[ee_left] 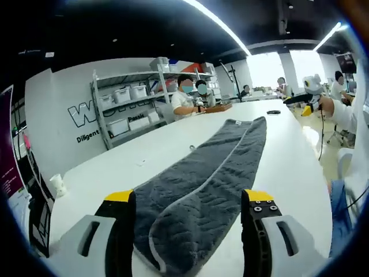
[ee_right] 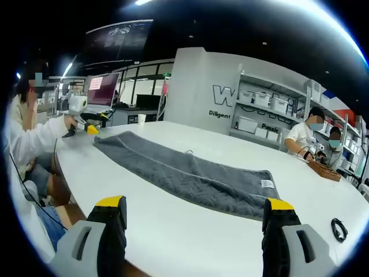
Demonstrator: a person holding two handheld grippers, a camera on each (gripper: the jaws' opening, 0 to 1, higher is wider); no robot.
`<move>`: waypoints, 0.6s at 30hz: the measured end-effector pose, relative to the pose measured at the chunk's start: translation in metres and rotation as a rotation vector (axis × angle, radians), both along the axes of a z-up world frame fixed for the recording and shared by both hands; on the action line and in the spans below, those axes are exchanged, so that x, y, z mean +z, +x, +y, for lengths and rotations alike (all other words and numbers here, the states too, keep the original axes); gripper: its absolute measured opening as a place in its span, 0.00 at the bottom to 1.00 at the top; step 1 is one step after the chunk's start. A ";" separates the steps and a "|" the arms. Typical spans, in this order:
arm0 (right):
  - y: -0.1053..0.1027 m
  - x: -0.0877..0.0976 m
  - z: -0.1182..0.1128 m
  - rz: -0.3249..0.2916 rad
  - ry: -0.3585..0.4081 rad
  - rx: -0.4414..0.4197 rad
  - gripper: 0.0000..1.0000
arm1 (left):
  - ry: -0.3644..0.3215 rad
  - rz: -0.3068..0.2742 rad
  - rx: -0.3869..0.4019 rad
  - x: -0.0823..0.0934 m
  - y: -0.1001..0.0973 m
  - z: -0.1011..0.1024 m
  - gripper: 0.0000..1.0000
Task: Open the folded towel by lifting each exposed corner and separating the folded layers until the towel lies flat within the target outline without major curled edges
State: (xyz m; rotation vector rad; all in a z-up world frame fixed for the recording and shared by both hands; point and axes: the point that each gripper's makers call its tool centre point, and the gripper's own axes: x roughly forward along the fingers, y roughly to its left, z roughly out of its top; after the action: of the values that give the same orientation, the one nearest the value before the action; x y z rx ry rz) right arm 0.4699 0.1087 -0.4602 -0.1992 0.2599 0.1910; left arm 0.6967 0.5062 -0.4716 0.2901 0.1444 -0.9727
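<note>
two long halves of the grey towel (ee_left: 202, 184) lie side by side on the white counter (ee_left: 115, 167), one lapped over the other along a pale piped edge, so by my reading it is folded lengthwise and the main unfolding is not yet done. no target outline can be made out on the counter, so i cannot judge placement. in the left gripper view the near end of the towel lies between the jaws of the left claw (ee_left: 190, 213) and runs straight ahead from it; the jaws stand wide apart and hold nothing, though the towel's end sits just inside their span. in the right gripper view the towel (ee_right: 184, 173) stretches crosswise well ahead of the right claw (ee_right: 193, 222), a small white label (ee_right: 266, 183) at its far-right corner; this claw too is spread wide and empty, over bare counter. the cloth looks thick, textured and mostly smooth, without marked curls. a small dark ring (ee_right: 339, 229) lies on the counter to the right of the right claw.
</note>
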 end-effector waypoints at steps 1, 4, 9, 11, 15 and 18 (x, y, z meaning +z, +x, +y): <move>0.000 0.001 -0.001 -0.004 -0.002 -0.002 0.98 | -0.020 0.016 0.009 -0.001 0.005 0.000 0.71; 0.000 0.007 -0.004 -0.018 -0.004 -0.006 0.97 | -0.031 0.047 0.009 -0.009 0.017 -0.001 0.62; 0.002 0.011 -0.008 -0.028 -0.004 -0.017 0.97 | -0.047 0.116 0.003 -0.030 0.027 -0.009 0.55; 0.004 0.009 -0.010 -0.022 -0.004 -0.022 0.97 | -0.042 0.129 -0.001 -0.036 0.028 -0.010 0.49; 0.005 0.003 -0.011 0.001 -0.001 -0.024 0.97 | -0.017 0.166 -0.004 -0.052 0.028 -0.013 0.34; 0.004 0.001 -0.012 0.008 -0.003 -0.023 0.97 | 0.007 0.166 -0.002 -0.057 0.028 -0.013 0.28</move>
State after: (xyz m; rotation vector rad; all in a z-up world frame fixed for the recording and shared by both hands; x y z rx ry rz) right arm 0.4743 0.0969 -0.4590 -0.1985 0.2706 0.1682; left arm 0.7244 0.4934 -0.5285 0.2162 0.2992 -0.9981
